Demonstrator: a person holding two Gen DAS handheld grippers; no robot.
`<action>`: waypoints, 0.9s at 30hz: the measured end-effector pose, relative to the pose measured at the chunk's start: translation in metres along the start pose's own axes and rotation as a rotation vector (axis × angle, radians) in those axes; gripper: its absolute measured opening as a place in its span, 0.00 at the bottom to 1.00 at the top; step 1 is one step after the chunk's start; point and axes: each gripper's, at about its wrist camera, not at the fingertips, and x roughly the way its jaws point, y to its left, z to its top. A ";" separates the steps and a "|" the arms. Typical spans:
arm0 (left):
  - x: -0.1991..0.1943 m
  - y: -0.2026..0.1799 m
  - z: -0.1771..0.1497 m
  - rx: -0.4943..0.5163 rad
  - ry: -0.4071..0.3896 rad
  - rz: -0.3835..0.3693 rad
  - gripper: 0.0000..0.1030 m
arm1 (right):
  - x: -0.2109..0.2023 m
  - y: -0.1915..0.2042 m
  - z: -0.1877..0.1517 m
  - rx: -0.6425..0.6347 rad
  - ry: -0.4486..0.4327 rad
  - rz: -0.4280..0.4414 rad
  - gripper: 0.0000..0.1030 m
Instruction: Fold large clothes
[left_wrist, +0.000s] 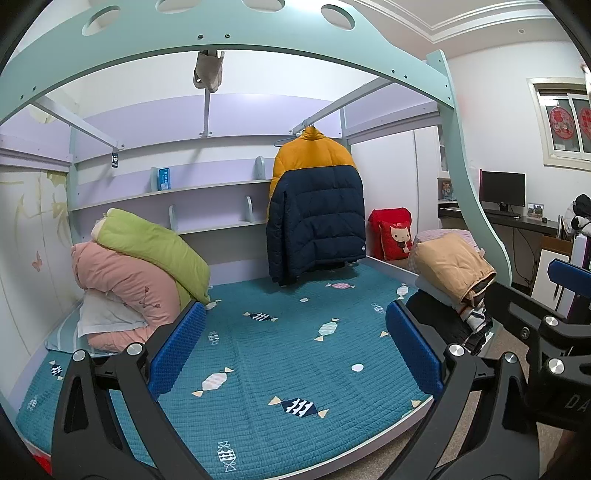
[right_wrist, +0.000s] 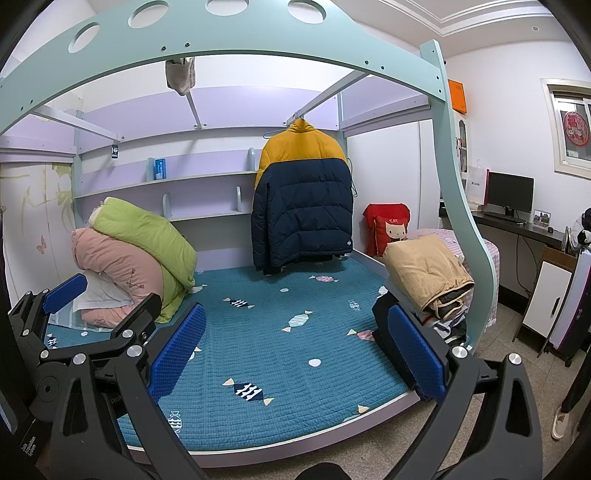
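A yellow and navy puffer jacket (left_wrist: 314, 218) hangs on a hanger from the bed frame's rail, at the back of the bed; it also shows in the right wrist view (right_wrist: 301, 206). My left gripper (left_wrist: 295, 347) is open and empty, held over the teal quilt (left_wrist: 280, 354) well short of the jacket. My right gripper (right_wrist: 295, 347) is open and empty too, beside the left one. The right gripper shows at the right edge of the left wrist view (left_wrist: 554, 317), and the left gripper at the left of the right wrist view (right_wrist: 92, 299).
Pink and green folded duvets (right_wrist: 129, 258) lie at the bed's left. A stack of folded clothes with a tan item on top (right_wrist: 428, 273) sits at the bed's right edge. A red cat cushion (right_wrist: 391, 229) is behind it. The mint frame arch (right_wrist: 258, 40) spans overhead. A desk with a monitor (right_wrist: 509, 195) stands right.
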 end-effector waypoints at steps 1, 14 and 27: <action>0.000 0.000 0.000 0.001 0.000 -0.002 0.95 | 0.000 0.000 0.000 0.000 0.000 0.000 0.93; 0.002 0.000 0.000 0.003 0.001 -0.005 0.95 | 0.000 -0.002 -0.001 0.000 0.002 -0.005 0.93; 0.006 -0.001 -0.002 0.007 0.011 -0.010 0.95 | 0.005 -0.003 0.001 0.004 0.013 -0.003 0.93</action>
